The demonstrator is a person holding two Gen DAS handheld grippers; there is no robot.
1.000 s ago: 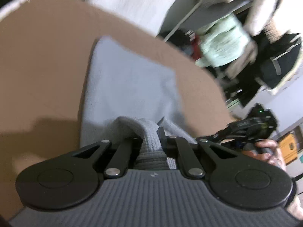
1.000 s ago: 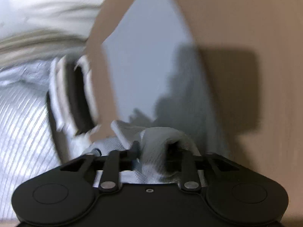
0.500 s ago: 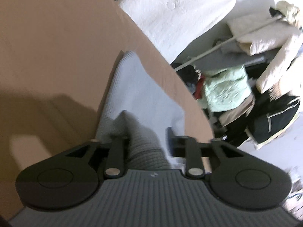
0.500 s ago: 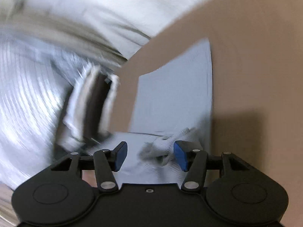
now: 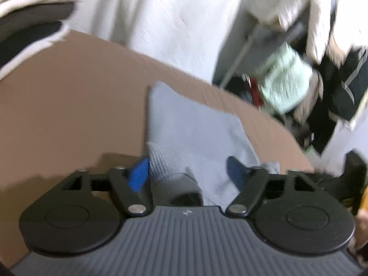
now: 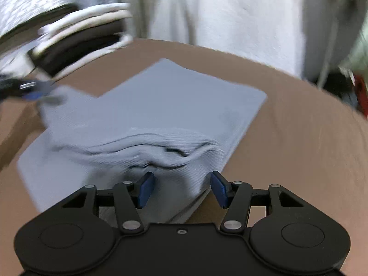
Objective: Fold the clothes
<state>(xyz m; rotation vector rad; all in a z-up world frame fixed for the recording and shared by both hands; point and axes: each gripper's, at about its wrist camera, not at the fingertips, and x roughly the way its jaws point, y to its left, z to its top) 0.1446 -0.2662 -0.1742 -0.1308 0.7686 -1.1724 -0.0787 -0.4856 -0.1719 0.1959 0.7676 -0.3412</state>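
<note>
A grey-blue knit garment lies folded on the brown table, with a rumpled ridge of layers across its near side. My right gripper is open just above the near edge; cloth lies under the blue pads, which do not pinch it. My left gripper is at another edge of the garment and its jaws are opening. A loose fold of cloth rests between them, against the left pad. The left gripper shows as a blur at the far left of the right wrist view.
A stack of white and dark folded items sits at the table's far left edge. White bedding hangs behind the table. A heap of clothes, one mint green, lies beyond the table's right side.
Both grippers were shut on bunched cloth and have let it go, their jaws now apart. The right gripper has rolled round and lifted; the garment now lies folded flat.
</note>
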